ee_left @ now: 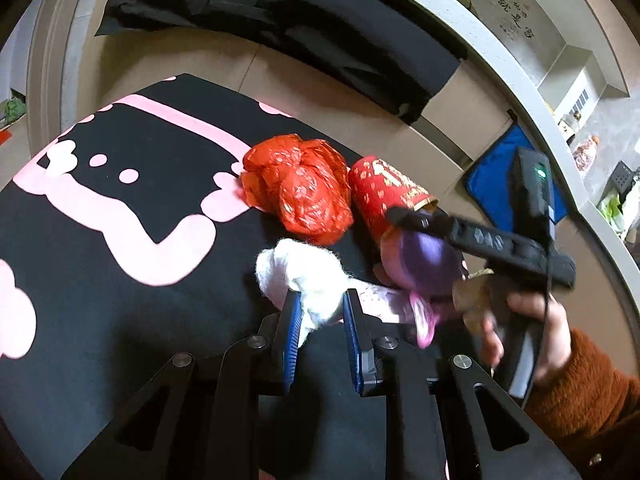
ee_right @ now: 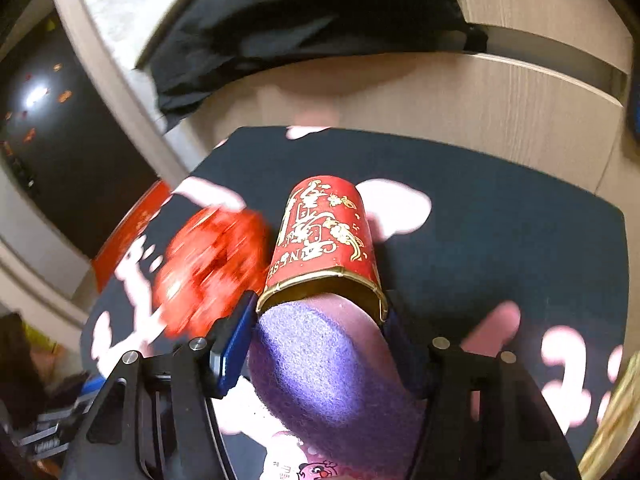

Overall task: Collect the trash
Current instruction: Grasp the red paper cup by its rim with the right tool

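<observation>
My left gripper [ee_left: 320, 300] is shut on a wad of white tissue [ee_left: 300, 272] just above the black mat with pink shapes [ee_left: 120, 240]. A crumpled red plastic bag [ee_left: 298, 188] lies beyond it, beside a red paper cup [ee_right: 324, 232] on its side with its mouth towards me. A purple fuzzy cloth [ee_right: 320, 368] sticks out of the cup's mouth, and my right gripper [ee_right: 320, 320] has a pad against each side of it. In the left wrist view the right gripper's upper finger [ee_left: 460, 232] lies over the purple cloth [ee_left: 424, 264]; the lower finger is hidden.
A pink and white printed wrapper [ee_left: 384, 300] lies under the purple cloth. A black cloth [ee_left: 280, 20] lies on the wooden surface beyond the mat, with a blue pad [ee_left: 492, 184] to the right. A hand [ee_left: 532, 320] in a rust sleeve holds the right gripper.
</observation>
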`<state>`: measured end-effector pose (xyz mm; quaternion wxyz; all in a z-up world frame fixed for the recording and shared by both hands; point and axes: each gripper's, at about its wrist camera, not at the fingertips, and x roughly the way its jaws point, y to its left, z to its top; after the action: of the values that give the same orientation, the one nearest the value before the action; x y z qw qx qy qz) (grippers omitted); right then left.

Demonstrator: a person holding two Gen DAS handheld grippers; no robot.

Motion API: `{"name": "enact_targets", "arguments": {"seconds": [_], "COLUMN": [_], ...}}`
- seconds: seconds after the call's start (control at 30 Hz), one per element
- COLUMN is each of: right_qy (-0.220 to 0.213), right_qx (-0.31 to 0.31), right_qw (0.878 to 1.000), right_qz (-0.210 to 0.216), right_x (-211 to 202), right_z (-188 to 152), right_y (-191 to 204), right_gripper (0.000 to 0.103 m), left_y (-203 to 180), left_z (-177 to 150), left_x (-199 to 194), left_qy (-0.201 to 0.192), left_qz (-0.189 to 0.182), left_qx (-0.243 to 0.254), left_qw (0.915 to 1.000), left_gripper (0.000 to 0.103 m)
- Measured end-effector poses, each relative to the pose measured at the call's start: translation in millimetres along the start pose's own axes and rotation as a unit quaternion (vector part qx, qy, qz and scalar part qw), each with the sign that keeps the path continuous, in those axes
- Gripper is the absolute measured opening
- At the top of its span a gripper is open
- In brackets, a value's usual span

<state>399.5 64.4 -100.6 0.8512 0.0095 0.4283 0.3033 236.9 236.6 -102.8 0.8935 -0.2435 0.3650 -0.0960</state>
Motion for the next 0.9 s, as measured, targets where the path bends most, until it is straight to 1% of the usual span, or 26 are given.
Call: {"name": "enact_targets", "arguments": {"seconds": [0.07, 0.1, 0.17, 0.23, 0.37, 0.5, 0.57, 0.63, 0.67, 0.7, 0.77, 0.87, 0.9], "right_qy": [0.018, 0.02, 0.025, 0.037, 0.05, 0.062, 0.045, 0.011, -0.008, -0.017, -0.012, 0.016, 0.032], "right_qx": [-0.027, -0.043, -0.083, -0.11, -0.13, -0.148, -0.14, -0.124, -0.12, -0.12, -0.123, -0.123, -0.122], "right_qw": [0.999, 0.999, 0.996, 0.993, 0.99, 0.987, 0.989, 0.992, 0.993, 0.992, 0.992, 0.991, 0.99], "right_qz": [0.005, 0.001, -0.01, -0.013, 0.001, -0.017, -0.014, -0.005, -0.011, -0.021, -0.041, -0.053, -0.057], "right_x": [-3.4, -4.4, -7.3, -11.3, -16.1, -13.1, -17.9, -28.9, -33.7, -34.1, -25.3, -0.5, 8.8], "right_z": [-10.1, -15.1, -26.4, -39.1, -55.6, -65.6, -62.8, -53.2, -46.4, -40.3, -28.1, -16.4, -13.2], "right_y": [10.3, 15.5, 24.9, 25.8, 21.8, 22.4, 21.8, 22.5, 23.9, 25.8, 29.0, 25.9, 23.6], "right_gripper": [0.061, 0.067, 0.069, 0.075, 0.075, 0.075, 0.075, 0.076, 0.076, 0.079, 0.08, 0.08, 0.079], "left_y": [-3.3, -4.4, -6.9, -8.8, -9.3, -9.5, -11.1, -12.2, -13.0, -13.4, -13.9, -12.8, -12.7], "left_z": [-4.0, -5.9, -9.6, -13.6, -20.1, -23.0, -23.7, -23.6, -23.4, -23.1, -22.1, -21.1, -20.9], "left_x": [-2.7, -3.9, -5.8, -8.4, -10.8, -11.9, -11.9, -11.0, -10.3, -9.4, -7.3, -4.8, -4.6], "left_qy": [0.0, 0.001, 0.002, 0.004, 0.011, 0.014, 0.013, 0.013, 0.013, 0.013, 0.015, 0.018, 0.018], "left_qz": [0.002, 0.002, 0.002, 0.005, 0.006, 0.011, 0.011, 0.009, 0.008, 0.006, 0.004, 0.001, 0.001], "left_qx": [-0.001, -0.002, -0.004, -0.006, -0.015, -0.018, -0.016, -0.016, -0.017, -0.017, -0.017, -0.017, -0.018], "left_qw": [1.0, 1.0, 1.0, 1.0, 0.9998, 0.9997, 0.9997, 0.9997, 0.9997, 0.9998, 0.9997, 0.9997, 0.9997], "left_gripper": [0.022, 0.022, 0.022, 0.022, 0.022, 0.022, 0.022, 0.022, 0.022, 0.022, 0.022, 0.022, 0.022]}}
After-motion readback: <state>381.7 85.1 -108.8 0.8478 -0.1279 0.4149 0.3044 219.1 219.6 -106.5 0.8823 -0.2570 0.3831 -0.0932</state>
